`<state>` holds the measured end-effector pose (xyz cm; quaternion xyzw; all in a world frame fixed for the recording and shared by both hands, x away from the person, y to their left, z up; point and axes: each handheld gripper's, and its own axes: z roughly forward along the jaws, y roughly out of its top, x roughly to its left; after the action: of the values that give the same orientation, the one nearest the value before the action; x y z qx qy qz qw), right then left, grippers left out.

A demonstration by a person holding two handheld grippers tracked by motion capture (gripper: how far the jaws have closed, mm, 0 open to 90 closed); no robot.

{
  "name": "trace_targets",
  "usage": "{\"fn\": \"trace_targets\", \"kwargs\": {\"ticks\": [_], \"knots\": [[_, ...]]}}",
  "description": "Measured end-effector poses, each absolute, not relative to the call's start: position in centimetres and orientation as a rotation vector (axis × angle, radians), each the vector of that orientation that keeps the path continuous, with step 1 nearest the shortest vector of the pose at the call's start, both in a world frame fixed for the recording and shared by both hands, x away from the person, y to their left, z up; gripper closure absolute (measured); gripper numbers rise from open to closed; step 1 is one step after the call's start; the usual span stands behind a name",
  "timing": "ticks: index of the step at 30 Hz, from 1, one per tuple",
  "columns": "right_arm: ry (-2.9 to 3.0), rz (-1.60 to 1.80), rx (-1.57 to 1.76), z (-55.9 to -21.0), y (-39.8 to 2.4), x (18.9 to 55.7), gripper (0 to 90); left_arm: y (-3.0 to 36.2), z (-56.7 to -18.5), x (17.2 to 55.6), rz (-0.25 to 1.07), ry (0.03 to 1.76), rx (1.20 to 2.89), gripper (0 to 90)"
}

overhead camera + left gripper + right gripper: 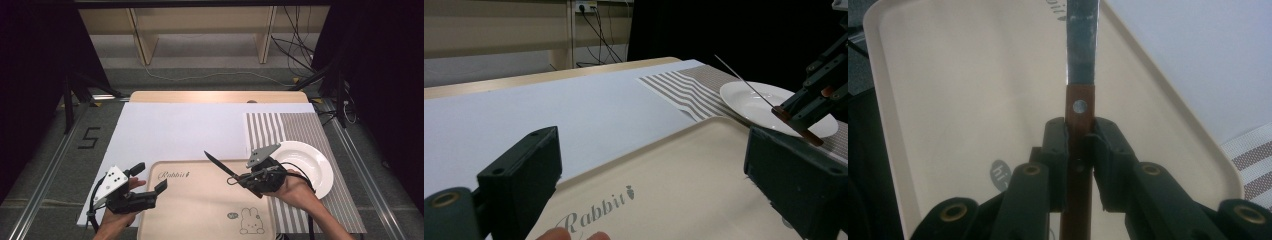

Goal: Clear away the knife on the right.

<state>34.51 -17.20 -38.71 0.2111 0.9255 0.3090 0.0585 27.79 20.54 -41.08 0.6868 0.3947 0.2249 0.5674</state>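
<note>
My right gripper (243,178) is shut on the brown handle of a knife (219,163). It hovers over the right edge of a beige tray (200,205), with the dark blade pointing up and to the left. In the right gripper view both jaws clamp the wooden handle (1079,131) and the blade (1082,45) runs out over the tray (958,90). My left gripper (150,178) stands open at the tray's left edge with nothing between its fingers. In the left gripper view, the left gripper (659,185) looks across the tray (674,175) toward the held knife (749,87).
A white plate (310,165) sits on a striped placemat (290,130) to the right of the tray, also seen as the plate (754,102). A white sheet (200,130) covers the table behind the tray. Shelves and cables lie beyond the far edge.
</note>
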Motion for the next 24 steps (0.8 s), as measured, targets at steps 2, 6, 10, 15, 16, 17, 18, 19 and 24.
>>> {"fn": "trace_targets", "kwargs": {"ticks": [2,6,10,15,16,17,18,19,24], "knots": [[2.812,0.944,0.637,-38.6,-17.1,34.3,77.5,20.6,-41.1,27.8,0.531,0.929,1.615,8.0],[2.827,0.949,0.643,-38.7,-17.1,34.0,77.6,20.6,-41.1,27.8,0.533,0.931,1.613,8.0],[2.873,0.927,0.655,-39.6,-17.2,33.0,77.6,20.6,-41.1,27.8,0.534,0.932,1.617,8.0],[2.888,0.93,0.695,-40.8,-17.7,32.3,77.6,20.5,-41.2,27.9,0.532,0.932,1.62,8.0],[2.893,0.918,0.696,-41.1,-17.7,32.2,77.6,20.4,-41.2,27.9,0.532,0.93,1.621,8.0],[2.893,0.918,0.696,-41.1,-17.7,32.2,77.6,20.4,-41.2,27.9,0.532,0.93,1.621,8.0],[2.907,0.916,0.693,-41.5,-17.7,32.0,77.6,20.4,-41.2,27.8,0.534,0.928,1.62,8.0],[2.913,0.907,0.691,-41.6,-17.6,31.9,77.6,20.5,-41.1,27.8,0.535,0.928,1.619,8.0],[2.953,0.897,0.677,-42.1,-16.7,31.3,77.5,20.7,-41.1,27.8,0.536,0.931,1.614,8.0]]}}
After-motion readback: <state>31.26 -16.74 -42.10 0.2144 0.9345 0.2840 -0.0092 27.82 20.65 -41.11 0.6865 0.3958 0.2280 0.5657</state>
